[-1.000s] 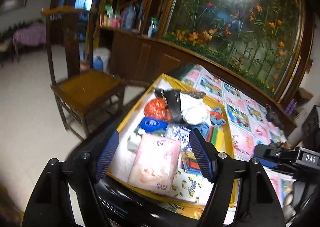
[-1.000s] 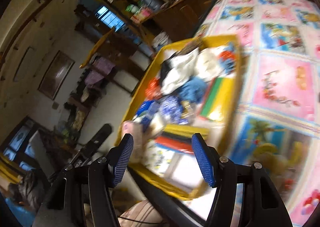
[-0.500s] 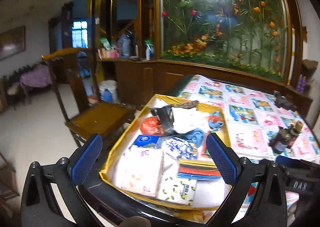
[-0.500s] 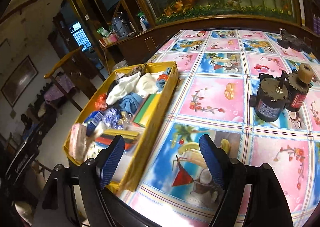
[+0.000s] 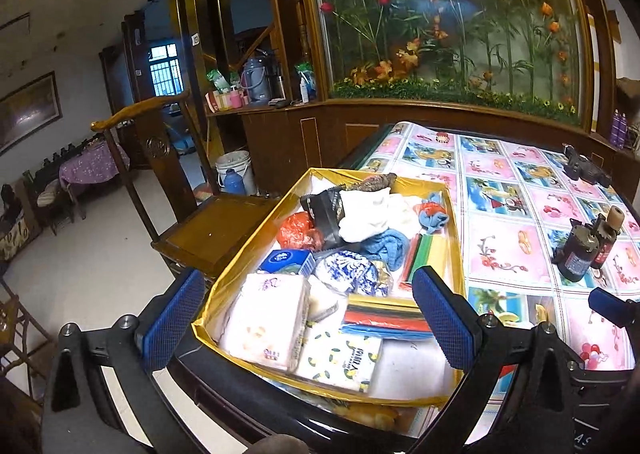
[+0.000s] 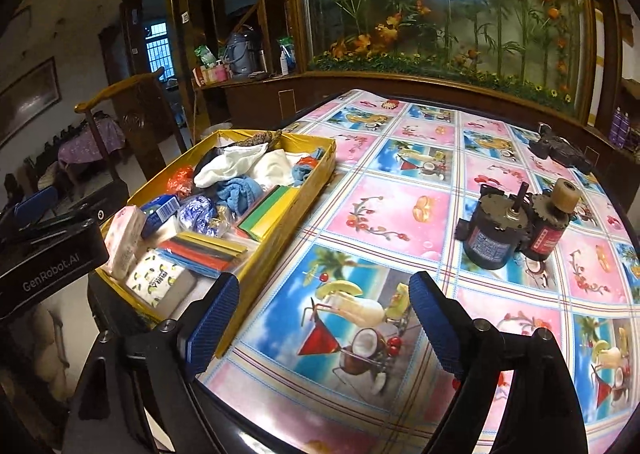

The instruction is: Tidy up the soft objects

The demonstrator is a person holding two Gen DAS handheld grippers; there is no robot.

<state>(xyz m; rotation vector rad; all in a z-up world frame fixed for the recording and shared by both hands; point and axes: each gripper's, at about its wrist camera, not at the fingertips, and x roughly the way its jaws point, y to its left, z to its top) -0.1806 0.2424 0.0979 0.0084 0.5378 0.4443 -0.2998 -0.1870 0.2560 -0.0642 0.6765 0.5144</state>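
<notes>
A yellow box (image 5: 457,246) stands at the table's left edge, also in the right wrist view (image 6: 316,170). It holds a pink tissue pack (image 5: 266,320), a lemon-print tissue pack (image 5: 340,358), white cloth (image 5: 366,214), blue cloth (image 5: 386,244), a red bag (image 5: 298,230) and coloured sheets (image 5: 384,318). My left gripper (image 5: 312,318) is open and empty, above the box's near end. My right gripper (image 6: 324,324) is open and empty over the tablecloth, right of the box.
Two small motors (image 6: 516,226) stand on the patterned tablecloth (image 6: 400,214) at the right. A dark object (image 6: 560,148) lies at the far right. A wooden chair (image 5: 208,222) stands left of the table. A wooden cabinet with a flower mural (image 5: 440,34) runs behind.
Both grippers have pulled back and levelled, so the box and table now sit further ahead. The left gripper has opened wider. Nothing in the box has moved.
</notes>
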